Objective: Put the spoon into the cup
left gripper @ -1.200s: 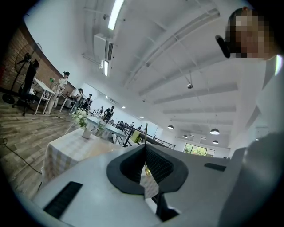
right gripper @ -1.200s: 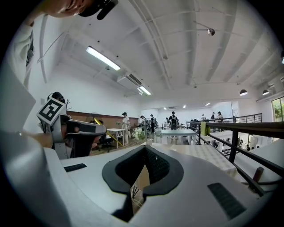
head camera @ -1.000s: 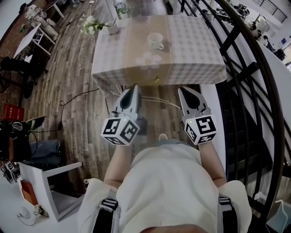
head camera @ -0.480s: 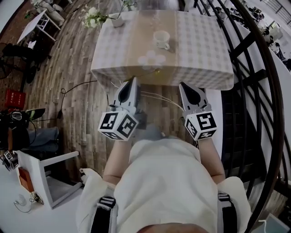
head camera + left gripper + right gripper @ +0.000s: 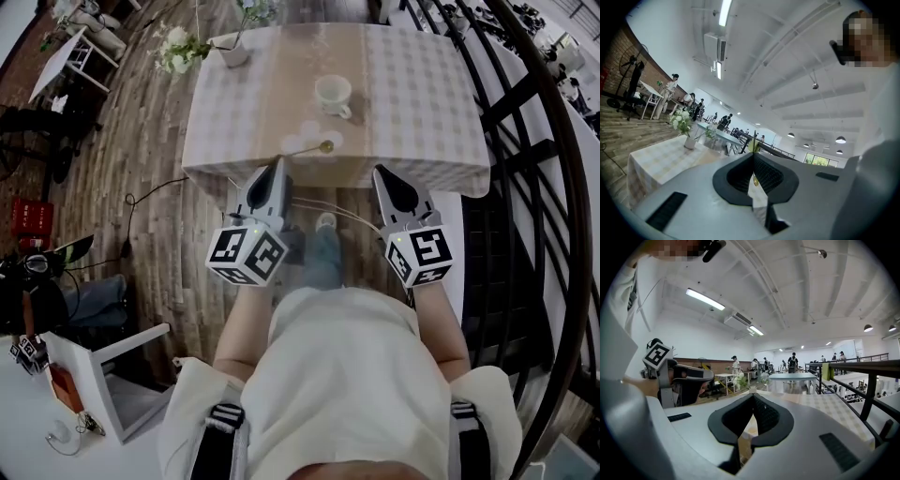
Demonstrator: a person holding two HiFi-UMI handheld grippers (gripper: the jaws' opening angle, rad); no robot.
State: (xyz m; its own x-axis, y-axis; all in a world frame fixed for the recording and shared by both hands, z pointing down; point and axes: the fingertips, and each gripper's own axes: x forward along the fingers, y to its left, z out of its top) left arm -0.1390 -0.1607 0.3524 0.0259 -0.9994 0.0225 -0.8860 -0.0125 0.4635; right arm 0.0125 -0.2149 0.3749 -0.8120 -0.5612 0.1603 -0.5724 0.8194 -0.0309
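A white cup (image 5: pixel 333 94) stands on the checked tablecloth of the table (image 5: pixel 422 112), right of its middle. A gold spoon (image 5: pixel 314 148) lies near the table's front edge, bowl to the right. My left gripper (image 5: pixel 278 162) is shut with nothing in it, its tip just short of the table edge and left of the spoon. My right gripper (image 5: pixel 382 172) is also shut and holds nothing, in front of the table further right. In the left gripper view the jaws (image 5: pixel 753 155) meet at the tip; in the right gripper view the right gripper (image 5: pixel 753 394) does too.
A vase of white flowers (image 5: pixel 230 52) stands at the table's far left corner. A black railing (image 5: pixel 525 141) runs along the right. Cables (image 5: pixel 150 202) lie on the wooden floor to the left, and a white cabinet (image 5: pixel 103 375) stands at the lower left.
Both grippers have moved forward toward the table, and the table edge and spoon now lie closer to their tips. Both stay shut.
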